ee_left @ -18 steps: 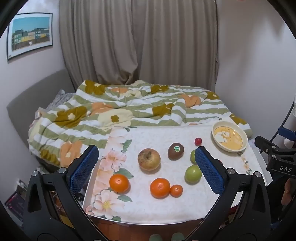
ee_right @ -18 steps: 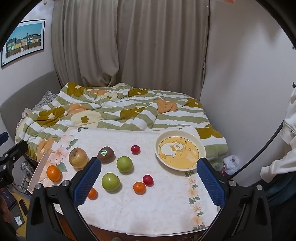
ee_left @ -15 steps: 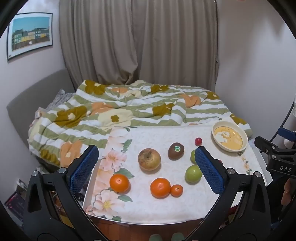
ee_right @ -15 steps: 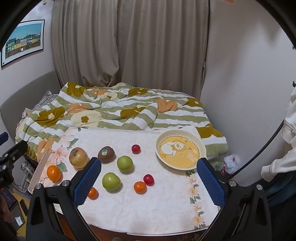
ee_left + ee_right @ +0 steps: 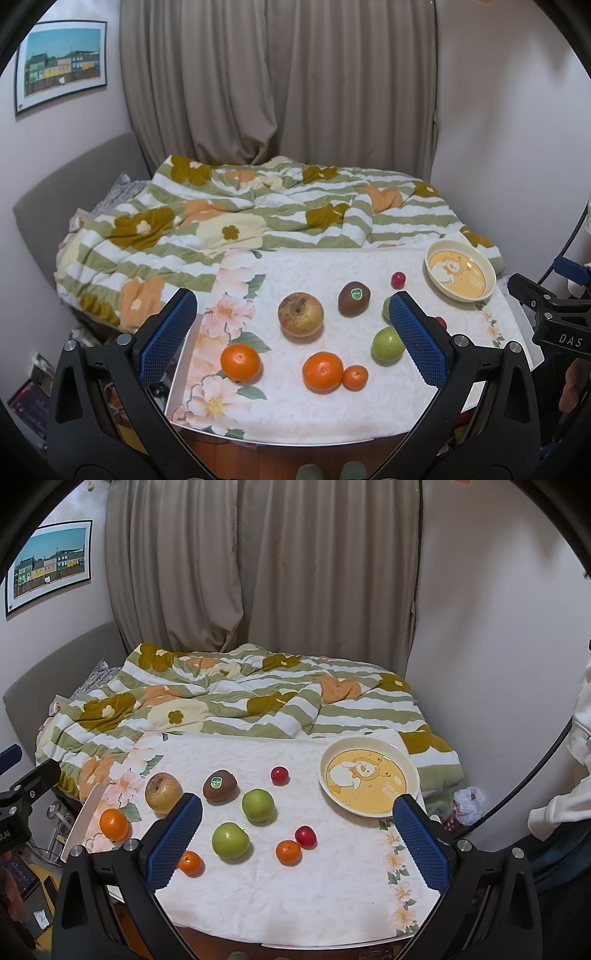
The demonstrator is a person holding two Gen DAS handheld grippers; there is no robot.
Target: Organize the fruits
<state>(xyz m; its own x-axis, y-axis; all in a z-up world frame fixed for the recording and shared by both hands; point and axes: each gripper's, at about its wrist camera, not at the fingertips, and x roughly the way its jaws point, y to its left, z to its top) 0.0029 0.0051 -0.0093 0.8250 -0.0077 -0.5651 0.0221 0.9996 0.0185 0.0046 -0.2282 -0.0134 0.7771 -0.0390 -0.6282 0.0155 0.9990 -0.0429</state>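
Note:
Fruit lies loose on a table with a white floral cloth [image 5: 295, 402]: a yellow-brown apple [image 5: 300, 314], a kiwi [image 5: 354, 298], oranges [image 5: 241, 362] [image 5: 322, 370], a small mandarin [image 5: 355, 377], green apples [image 5: 230, 840] [image 5: 258, 804] and small red fruits [image 5: 279, 775] [image 5: 305, 836]. A cream bowl [image 5: 369, 777] with a yellow cartoon bottom stands empty at the right. My left gripper [image 5: 291, 339] is open above the table's near left. My right gripper [image 5: 295, 834] is open above the near right. Both hold nothing.
A bed with a green striped floral duvet [image 5: 277, 214] lies right behind the table. Curtains and walls stand beyond it. Another small mandarin [image 5: 288, 851] lies near the front. Clutter sits on the floor left of the table [image 5: 33, 398].
Both views have shifted very slightly. No fruit has moved and both grippers stay open.

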